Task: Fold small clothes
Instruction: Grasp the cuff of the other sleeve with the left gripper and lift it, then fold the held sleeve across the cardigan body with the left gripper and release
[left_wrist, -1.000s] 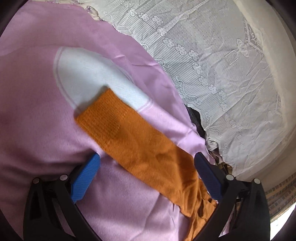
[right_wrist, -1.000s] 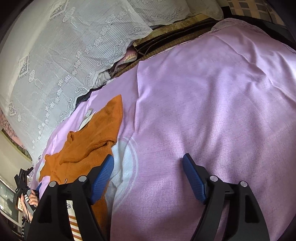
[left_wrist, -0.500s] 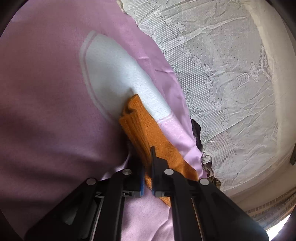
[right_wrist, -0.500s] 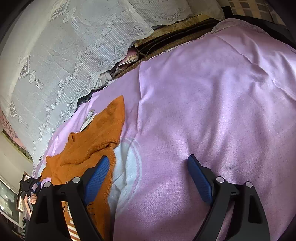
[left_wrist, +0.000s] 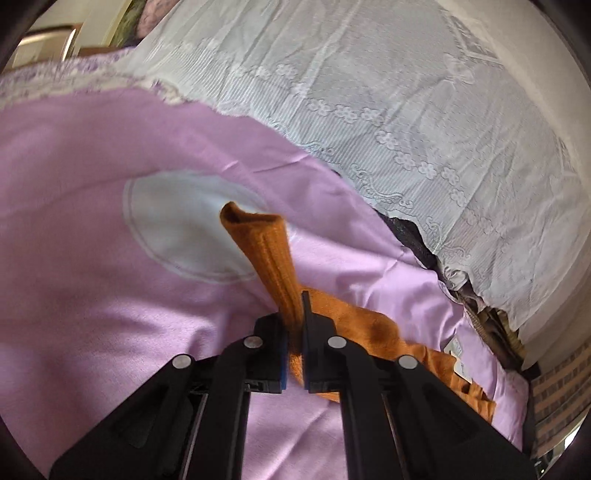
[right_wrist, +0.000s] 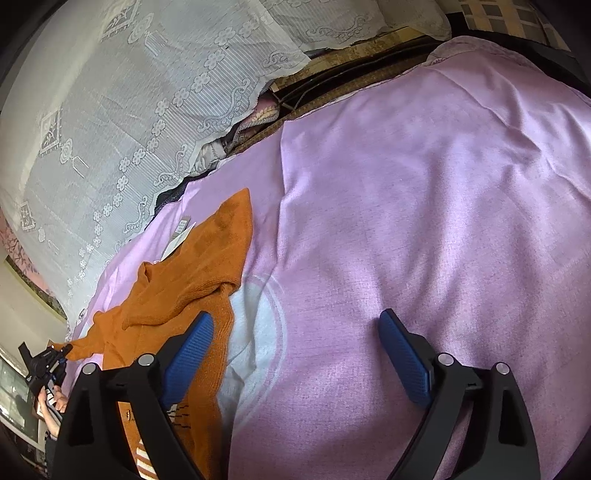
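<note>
In the left wrist view there is one orange garment (left_wrist: 369, 332), one lilac sheet (left_wrist: 92, 277) with one pale round patch (left_wrist: 184, 229), and one white lace cloth (left_wrist: 406, 110) behind. The left tongs (left_wrist: 293, 332) are pressed together and pinch one sleeve of the garment; the sleeve end stands up beyond the tips, lifted off the sheet. The body of the garment lies to the right, partly covered by the tongs' black arms. The picture is a little blurred, and what the dark things under the lace edge are cannot be told. These tongs point downward at a slant.

In the right wrist view the same one garment (right_wrist: 192, 280) lies crumpled on the sheet (right_wrist: 424, 221) at the left, with one white label (right_wrist: 177, 236) beside it. Its lower part, with a striped bit, is cut off behind the tongs. The right tongs (right_wrist: 295, 354) are spread wide, having just been opening, with nothing between them; the left blue pad (right_wrist: 188, 354) is over the garment's edge. At the far left edge one hand (right_wrist: 55, 402) with the other tool is small and unclear.
</note>
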